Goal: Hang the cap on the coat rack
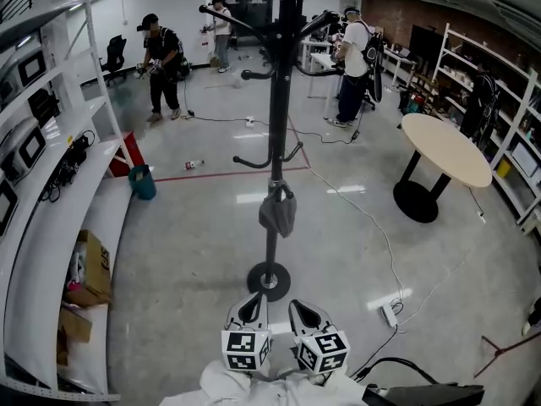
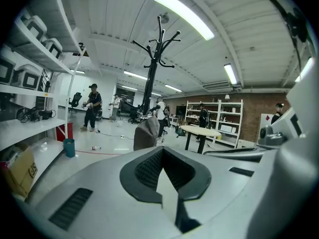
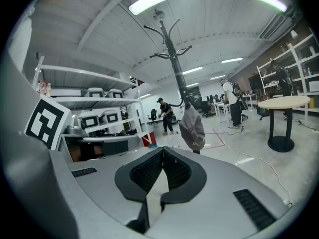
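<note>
Our left claw [image 1: 252, 305] is pressed together with nothing in it, and the right claw [image 1: 305, 311] beside it is likewise closed and empty. The cap [image 1: 277, 212] hangs from what looks like a low hook of the coat rack [image 1: 275, 125], ahead of both claws and well apart from them. We judge the hanging done. The sound move is to back off straight without brushing the pole.

We see the grey cap [image 1: 277, 213] hanging limp on a low hook of the tall black coat rack [image 1: 275, 100], its crown drooping against the upright pole, above the rack's round base.
</note>
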The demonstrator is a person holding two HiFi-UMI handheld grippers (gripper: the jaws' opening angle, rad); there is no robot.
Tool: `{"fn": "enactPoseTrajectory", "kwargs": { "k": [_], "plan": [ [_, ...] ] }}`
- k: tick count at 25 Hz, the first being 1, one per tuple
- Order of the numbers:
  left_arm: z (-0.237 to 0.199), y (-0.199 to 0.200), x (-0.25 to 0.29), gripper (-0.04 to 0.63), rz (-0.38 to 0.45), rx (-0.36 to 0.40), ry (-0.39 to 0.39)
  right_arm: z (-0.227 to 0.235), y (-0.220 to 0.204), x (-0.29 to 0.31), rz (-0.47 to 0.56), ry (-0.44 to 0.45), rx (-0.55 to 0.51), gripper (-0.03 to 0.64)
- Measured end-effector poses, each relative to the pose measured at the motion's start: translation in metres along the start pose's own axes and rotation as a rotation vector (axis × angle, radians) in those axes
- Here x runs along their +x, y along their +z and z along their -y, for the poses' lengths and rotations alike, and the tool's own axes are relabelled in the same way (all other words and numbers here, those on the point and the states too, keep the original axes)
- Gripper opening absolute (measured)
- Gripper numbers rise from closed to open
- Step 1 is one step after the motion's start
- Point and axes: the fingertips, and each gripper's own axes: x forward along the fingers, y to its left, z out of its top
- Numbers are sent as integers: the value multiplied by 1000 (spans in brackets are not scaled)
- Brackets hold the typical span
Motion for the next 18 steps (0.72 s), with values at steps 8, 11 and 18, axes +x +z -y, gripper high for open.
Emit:
{"fn": "enactPoseTrajectory", "kwargs": {
  "k": [8,11,18],
  "plan": [
    [10,6,5,2,9,42,-5,4,11,-2,28,7,-53,11],
    [7,3,7,2,0,42,2,6,10,0,27,7,-51,11],
    [0,2,10,2,-10,31,16,8,9,3,20,3,-51,11]
  ]
}}
